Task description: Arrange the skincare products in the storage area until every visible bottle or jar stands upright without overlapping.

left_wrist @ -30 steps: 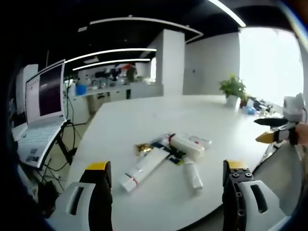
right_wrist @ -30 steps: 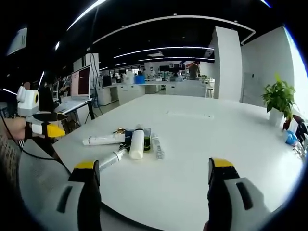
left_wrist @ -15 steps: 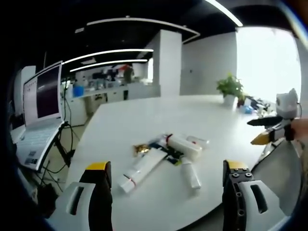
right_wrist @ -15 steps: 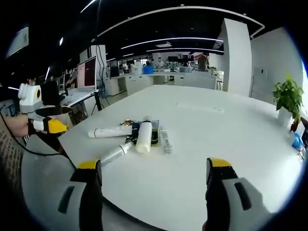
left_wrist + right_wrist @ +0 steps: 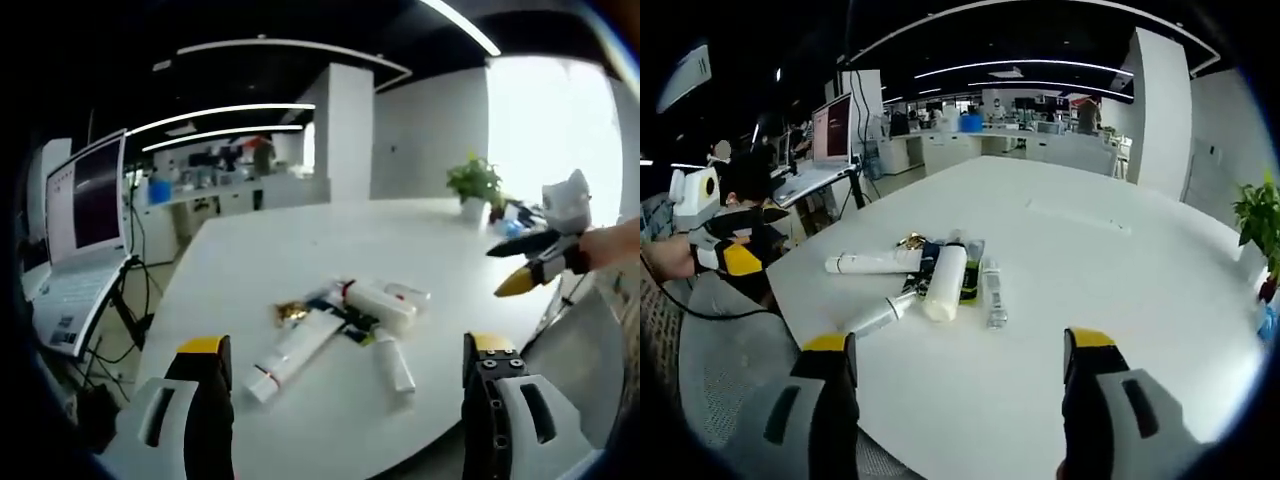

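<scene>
Risk: products lie heaped mid-bench [image 5: 1060,300], white bottle [image 5: 944,283] across dark item [image 5: 969,283]. Both my grippers, left gripper [image 5: 345,400] and right gripper [image 5: 952,400], spread, empty; careless grab could roll the bottle.

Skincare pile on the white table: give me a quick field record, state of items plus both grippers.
surface: white table
items: long white tube, thick white bottle, slim silvery tube, small clear bottle, gold-wrapped piece
item state: all lying flat in one cluster, several touching or overlapping; none upright
left gripper: open, holding nothing, short of the pile
right gripper: open, holding nothing, short of the pile
background: open laptop, potted plant
task status: not started
</scene>
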Demonstrator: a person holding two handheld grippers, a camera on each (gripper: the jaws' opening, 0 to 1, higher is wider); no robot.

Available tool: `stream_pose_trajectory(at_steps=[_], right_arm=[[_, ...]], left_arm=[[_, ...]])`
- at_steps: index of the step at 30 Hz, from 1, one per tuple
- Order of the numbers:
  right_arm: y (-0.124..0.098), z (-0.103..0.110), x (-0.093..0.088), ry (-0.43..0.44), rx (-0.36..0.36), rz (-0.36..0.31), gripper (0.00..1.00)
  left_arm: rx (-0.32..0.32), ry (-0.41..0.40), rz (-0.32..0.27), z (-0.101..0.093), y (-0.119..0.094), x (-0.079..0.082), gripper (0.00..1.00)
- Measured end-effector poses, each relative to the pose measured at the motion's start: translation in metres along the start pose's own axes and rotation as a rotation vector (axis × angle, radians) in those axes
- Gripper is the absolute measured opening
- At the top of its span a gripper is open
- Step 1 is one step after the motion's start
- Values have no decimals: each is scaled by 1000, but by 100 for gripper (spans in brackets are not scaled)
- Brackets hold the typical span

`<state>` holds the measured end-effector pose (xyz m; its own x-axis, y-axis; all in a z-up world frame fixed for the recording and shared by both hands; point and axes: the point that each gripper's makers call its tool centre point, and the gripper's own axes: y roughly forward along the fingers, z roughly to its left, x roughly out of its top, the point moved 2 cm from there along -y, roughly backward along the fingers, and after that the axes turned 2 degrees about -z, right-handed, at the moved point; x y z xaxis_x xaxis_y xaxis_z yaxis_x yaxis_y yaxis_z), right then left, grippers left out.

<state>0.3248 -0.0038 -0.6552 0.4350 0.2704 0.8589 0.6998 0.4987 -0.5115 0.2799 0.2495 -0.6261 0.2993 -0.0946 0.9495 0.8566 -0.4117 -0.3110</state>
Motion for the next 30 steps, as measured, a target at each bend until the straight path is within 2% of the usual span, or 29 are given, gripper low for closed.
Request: stream_pose_trajectory(at_steps=[3,12,21,30], right_arm=[[11,-2,0,11,22,24,83],[43,-8,-11,-43,73,130,78],[64,-8,-8,-96,118,179,74],[84,-2,6,-117,167,214,70]], left_arm=[[-1,1,0,-1,0,0,93],[-6,-6,-2,-1,0,0,93],[-37,5,11,-7,0,-2,93],[-45,0,18,-8,0,-3,92]])
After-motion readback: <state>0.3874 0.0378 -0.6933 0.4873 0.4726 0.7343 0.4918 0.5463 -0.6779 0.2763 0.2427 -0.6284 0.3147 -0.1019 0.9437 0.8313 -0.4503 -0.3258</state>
